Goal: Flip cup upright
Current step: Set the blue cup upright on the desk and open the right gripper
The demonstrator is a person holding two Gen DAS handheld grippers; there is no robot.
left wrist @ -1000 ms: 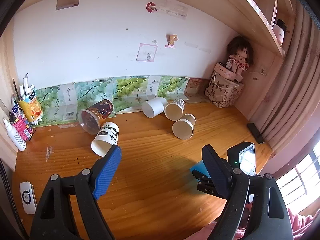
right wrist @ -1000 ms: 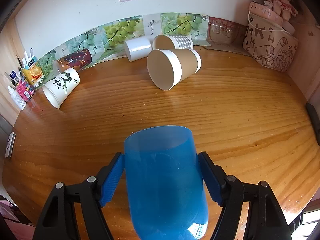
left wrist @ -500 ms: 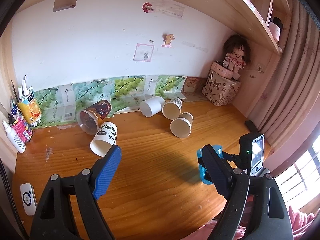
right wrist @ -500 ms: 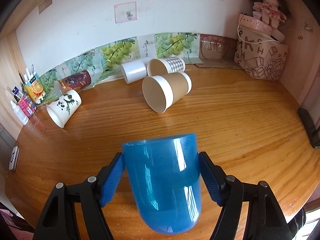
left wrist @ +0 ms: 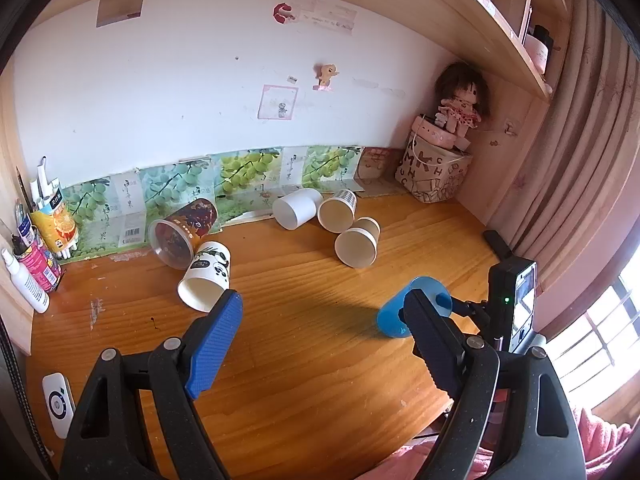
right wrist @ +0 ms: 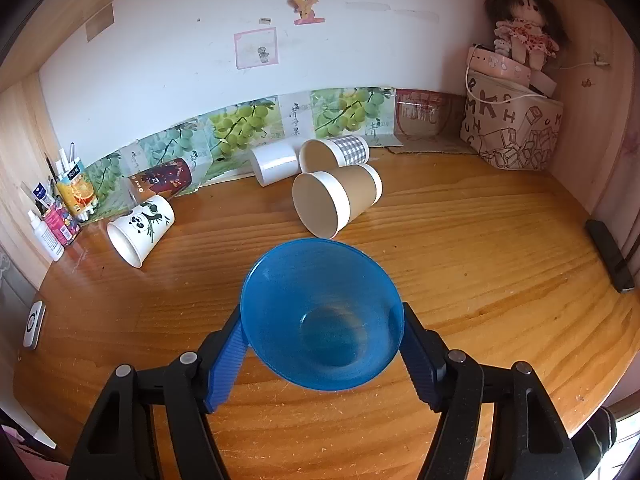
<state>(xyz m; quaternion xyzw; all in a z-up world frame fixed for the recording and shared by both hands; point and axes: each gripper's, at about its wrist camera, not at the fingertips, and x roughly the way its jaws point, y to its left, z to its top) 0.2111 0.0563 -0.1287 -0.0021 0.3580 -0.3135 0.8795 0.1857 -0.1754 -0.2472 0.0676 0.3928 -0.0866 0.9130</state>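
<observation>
My right gripper (right wrist: 322,344) is shut on a blue plastic cup (right wrist: 322,314), held above the wooden desk (right wrist: 480,264) and tilted so its open mouth faces the camera. In the left wrist view the blue cup (left wrist: 394,316) shows at the right, partly behind my right finger, with the right gripper's body (left wrist: 512,300) behind it. My left gripper (left wrist: 320,336) is open and empty above the desk's front. Several cups lie on their sides at the back: a brown-sleeved cup (right wrist: 334,202), a checked cup (right wrist: 334,152), a white cup (right wrist: 276,164), a panda cup (right wrist: 140,228) and a dark printed cup (right wrist: 160,180).
A patterned bag (right wrist: 512,136) with a doll (right wrist: 524,28) on it stands at the back right corner. Bottles and pens (right wrist: 60,208) stand at the back left. A white device (right wrist: 33,324) lies at the left edge, a black remote (right wrist: 610,256) at the right edge.
The right gripper has turned the blue cup from bottom-up to tilted with its mouth facing the camera, and has lifted it. The left gripper stayed open and moved slightly back.
</observation>
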